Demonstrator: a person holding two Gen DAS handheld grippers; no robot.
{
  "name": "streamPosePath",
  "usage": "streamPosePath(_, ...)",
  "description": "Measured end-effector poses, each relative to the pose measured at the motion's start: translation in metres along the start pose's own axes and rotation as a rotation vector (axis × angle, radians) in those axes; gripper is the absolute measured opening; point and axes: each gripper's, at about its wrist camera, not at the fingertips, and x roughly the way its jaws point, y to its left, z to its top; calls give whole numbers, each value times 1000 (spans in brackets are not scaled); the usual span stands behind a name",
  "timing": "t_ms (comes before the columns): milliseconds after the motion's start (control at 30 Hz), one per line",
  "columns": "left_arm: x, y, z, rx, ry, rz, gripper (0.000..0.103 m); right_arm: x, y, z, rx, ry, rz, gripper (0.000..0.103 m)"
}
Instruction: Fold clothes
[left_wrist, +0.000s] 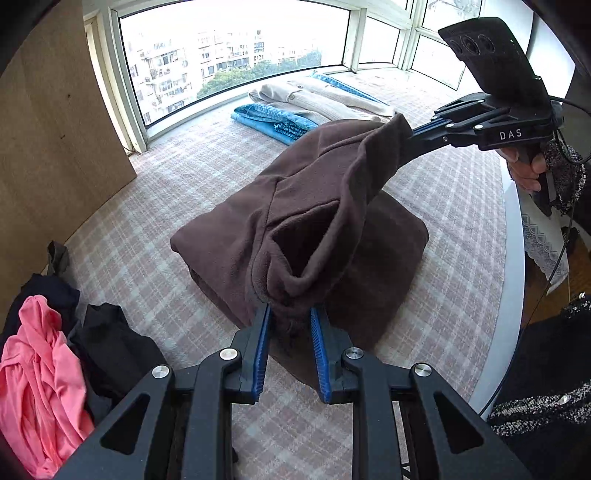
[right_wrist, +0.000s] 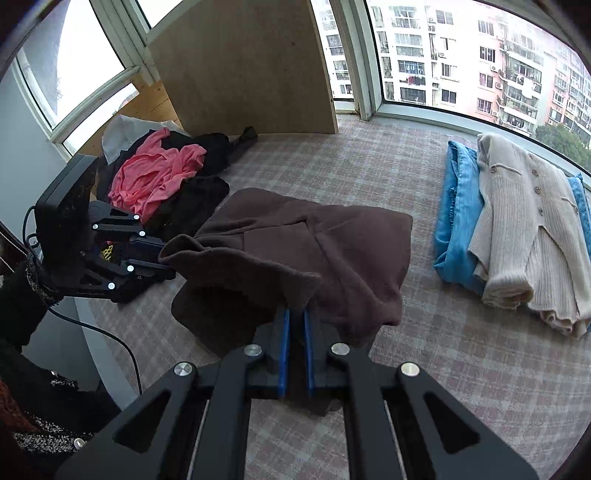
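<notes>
Both tools pinch the brown fleece garment (left_wrist: 306, 221): left tool (left_wrist: 290, 314) on a bunched edge, right tool (right_wrist: 294, 314) nearly closed on another. It hangs half-folded beside the beige cardigan (right_wrist: 524, 225); bunching could spoil the fold.

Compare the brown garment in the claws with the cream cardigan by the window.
The brown garment is half lifted and bunched, pinched at two edges; the cream cardigan lies folded, untouched. The brown one is plain fleece; the cardigan is ribbed with buttons. Both are on the checked cover.

brown garment (left_wrist: 295, 206) fuzzy matt fleece, probably; tongs (left_wrist: 290, 325) matt plastic.
</notes>
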Motion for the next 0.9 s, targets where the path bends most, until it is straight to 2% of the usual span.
streamPosePath(100, 13, -14, -26, -20, 17, -45, 21, 30, -1, -31, -4, 114, -57, 10)
streamPosePath(167, 10, -20, -38, -34, 41, -47, 21, 35, 2, -42, -19, 167, -75, 12)
streamPosePath(267, -9, -22, -41, -51, 6, -36, 21, 15, 8, -45, -20, 163, -61, 13)
streamPosePath(333, -19, -17, -37, -71, -32, -41, 23, 1, 14, -35, -28, 118, -54, 14)
streamPosePath(400, -18, -5, -32, -102, -47, -22, 23, -7, 27, -19, -26, 74, -1, 19)
streamPosePath(433, -14, 4, -31, -122, -41, -11, 22, -3, 38, -13, -28, 69, 43, 23)
streamPosePath(533, -3, 23, -30, -170, -37, -29, 21, 10, 69, 5, -33, 54, 171, 23)
streamPosePath(600, 2, 30, -30, -186, -32, -61, 21, 29, 87, 13, -42, 52, 176, 23)
streamPosePath(800, 13, 37, -24, -180, -17, -125, 21, 77, 103, 25, 11, 140, 223, 23)
streamPosePath(900, 13, 37, -26, -161, -8, -138, 21, 83, 106, 26, 2, 154, 185, 23)
